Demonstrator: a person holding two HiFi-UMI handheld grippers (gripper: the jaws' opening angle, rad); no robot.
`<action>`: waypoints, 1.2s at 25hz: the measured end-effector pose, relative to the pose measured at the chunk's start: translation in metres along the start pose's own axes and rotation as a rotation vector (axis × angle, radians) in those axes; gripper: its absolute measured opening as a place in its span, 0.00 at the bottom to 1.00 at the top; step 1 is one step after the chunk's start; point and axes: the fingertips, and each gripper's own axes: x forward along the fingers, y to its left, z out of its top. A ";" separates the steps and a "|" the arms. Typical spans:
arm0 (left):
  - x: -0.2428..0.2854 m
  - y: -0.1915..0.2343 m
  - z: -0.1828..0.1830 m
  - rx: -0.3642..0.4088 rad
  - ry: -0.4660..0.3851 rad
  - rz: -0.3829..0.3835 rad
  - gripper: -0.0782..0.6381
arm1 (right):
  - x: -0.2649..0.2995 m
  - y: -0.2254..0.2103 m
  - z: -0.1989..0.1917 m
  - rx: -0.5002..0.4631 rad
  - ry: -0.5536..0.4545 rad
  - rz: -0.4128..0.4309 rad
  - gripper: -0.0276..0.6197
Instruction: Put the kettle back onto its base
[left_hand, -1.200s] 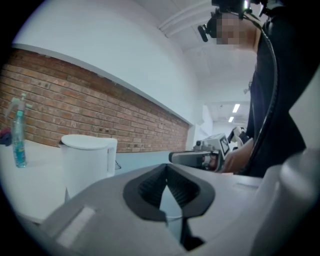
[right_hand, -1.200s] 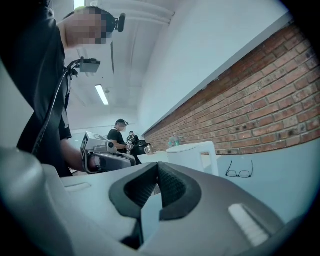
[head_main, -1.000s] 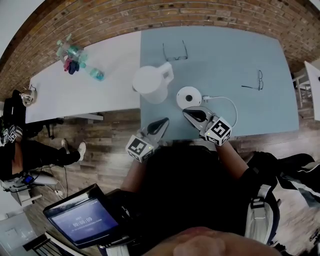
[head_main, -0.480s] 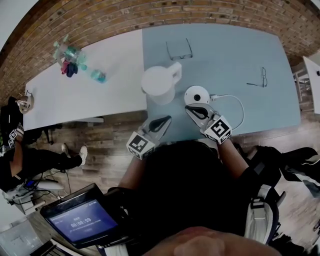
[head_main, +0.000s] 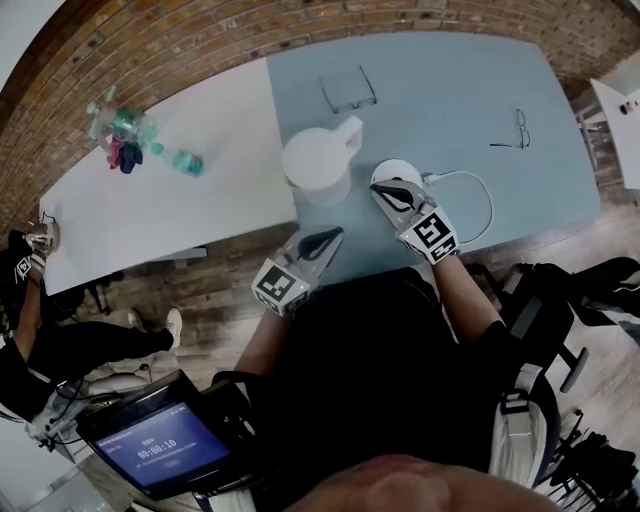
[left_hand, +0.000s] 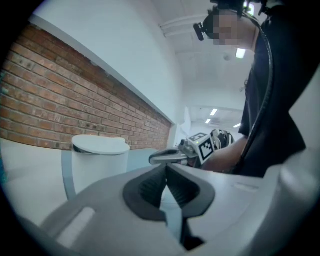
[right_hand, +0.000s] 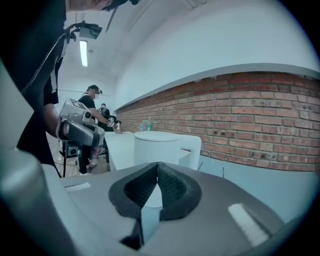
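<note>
On the blue desk (head_main: 470, 100) the white kettle (head_main: 318, 165) stands just beside its round base (head_main: 397, 168), not on it. The right hand-held gripper (head_main: 388, 188) is pinched tight on nothing, with its tip over the base. The left hand-held gripper (head_main: 333, 236) is closed and empty too, at the desk's near edge.

The left grey hand-held gripper (head_main: 326, 238), marker cube at its rear, points toward 1 o'clock in the head view, held level, its jaws pressed together on nothing. At its 2 o'clock, the right grey hand-held gripper (head_main: 386, 187) aims toward 11 o'clock, tipped slightly downward, jaws likewise closed and empty. The left forearm (head_main: 262, 345) and the right forearm (head_main: 462, 295) extend behind them.
</note>
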 end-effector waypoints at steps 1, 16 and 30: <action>0.000 0.001 0.000 -0.001 0.000 -0.008 0.11 | 0.004 -0.005 -0.003 0.002 0.010 -0.020 0.05; -0.021 0.012 -0.005 -0.025 0.005 -0.018 0.11 | 0.068 -0.073 -0.026 0.063 0.095 -0.155 0.31; -0.047 0.023 -0.017 -0.066 0.014 0.053 0.11 | 0.122 -0.114 -0.025 0.085 0.106 -0.164 0.35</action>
